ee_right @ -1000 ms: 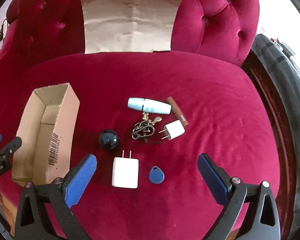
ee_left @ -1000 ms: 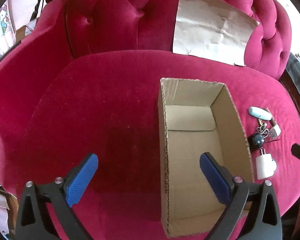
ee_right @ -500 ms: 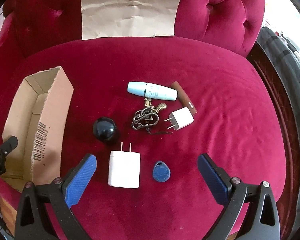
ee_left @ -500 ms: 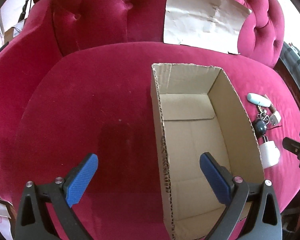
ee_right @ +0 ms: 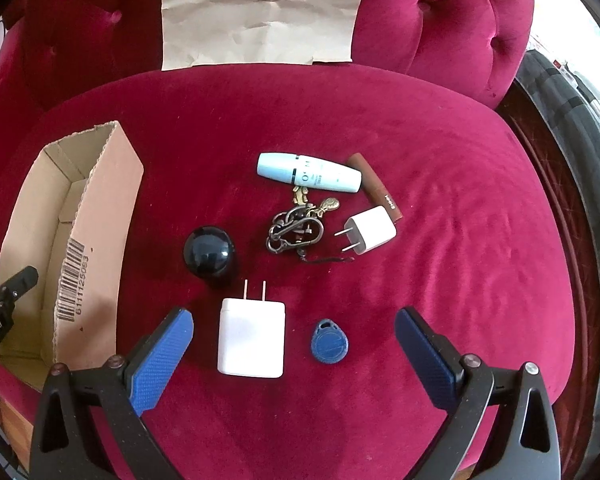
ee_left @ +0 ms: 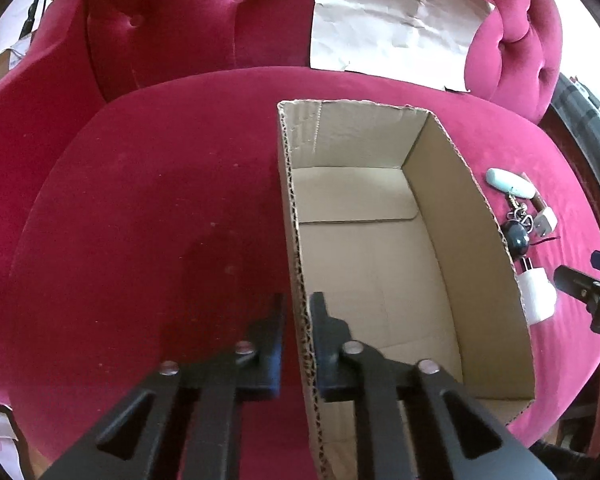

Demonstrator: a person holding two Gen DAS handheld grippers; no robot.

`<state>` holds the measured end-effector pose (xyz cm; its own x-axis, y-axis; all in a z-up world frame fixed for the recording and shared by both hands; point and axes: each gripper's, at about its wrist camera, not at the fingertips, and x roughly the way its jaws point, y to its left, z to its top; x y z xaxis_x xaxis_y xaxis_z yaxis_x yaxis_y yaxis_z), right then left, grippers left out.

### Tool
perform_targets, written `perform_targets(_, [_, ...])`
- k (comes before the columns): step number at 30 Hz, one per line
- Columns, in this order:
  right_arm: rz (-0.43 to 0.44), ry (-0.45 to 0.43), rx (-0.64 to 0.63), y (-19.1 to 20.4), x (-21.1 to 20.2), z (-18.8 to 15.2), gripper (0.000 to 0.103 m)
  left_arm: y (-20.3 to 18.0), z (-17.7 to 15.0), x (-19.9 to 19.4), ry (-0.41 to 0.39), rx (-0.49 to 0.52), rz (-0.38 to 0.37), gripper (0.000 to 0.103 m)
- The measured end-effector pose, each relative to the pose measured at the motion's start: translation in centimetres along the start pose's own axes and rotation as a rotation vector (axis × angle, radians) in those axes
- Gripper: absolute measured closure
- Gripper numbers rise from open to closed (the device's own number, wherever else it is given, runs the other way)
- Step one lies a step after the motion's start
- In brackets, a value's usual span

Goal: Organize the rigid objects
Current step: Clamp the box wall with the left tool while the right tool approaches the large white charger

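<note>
While the left gripper [ee_left: 298,312] was closing its jaws on the cardboard box's [ee_left: 476,216] near wall, the right gripper [ee_right: 294,336] hung wide open over the large white charger [ee_right: 251,338] — best lowered squarely, pads astride its flat sides.

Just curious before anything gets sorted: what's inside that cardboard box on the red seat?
Nothing shows inside the cardboard box: only its bare floor and flaps. The strip of floor beside the near wall and the nearest end is hidden by that wall and the left hand-held gripper, whose jaws are closing on it.
</note>
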<state>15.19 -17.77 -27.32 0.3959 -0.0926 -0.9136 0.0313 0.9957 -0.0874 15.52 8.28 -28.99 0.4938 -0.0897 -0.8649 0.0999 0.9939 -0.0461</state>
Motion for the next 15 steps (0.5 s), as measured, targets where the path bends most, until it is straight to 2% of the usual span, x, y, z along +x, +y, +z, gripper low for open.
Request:
perform_targets(4, [0.000,0.007,0.000,0.0,0.2,0.0,0.000,-0.1,-0.2,-0.1,-0.021,-0.003,0.020,0.098])
perform_targets(15, [0.008,0.028,-0.019,0.4,1.1,0.0,0.001,-0.1,-0.1,0.2,-0.039,0.002,0.038,0.099])
